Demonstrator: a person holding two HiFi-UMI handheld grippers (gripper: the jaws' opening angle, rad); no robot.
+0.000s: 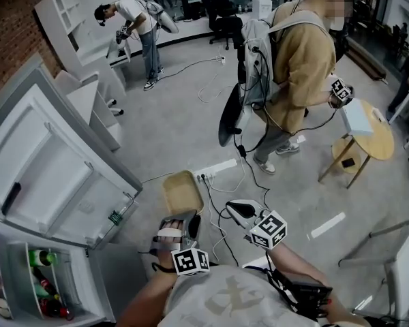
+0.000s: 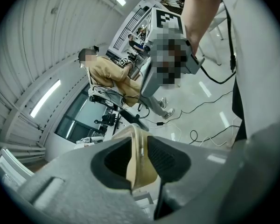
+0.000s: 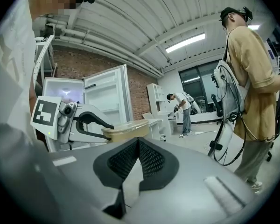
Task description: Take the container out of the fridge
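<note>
Jaws of our left hand-held gripper [image 1: 180, 214] clamp the near rim of the beige rectangular plastic container [image 1: 180, 191], its long axis toward twelve o'clock, clear of the open white fridge [image 1: 48, 176] at nine o'clock. Our right hand-held gripper [image 1: 236, 210] is closed, empty.

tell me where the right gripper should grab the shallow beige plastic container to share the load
The beige plastic container's right rim, from the right, probably: the left gripper pinches its near rim, and the thin upright wall faces the shut right gripper.
</note>
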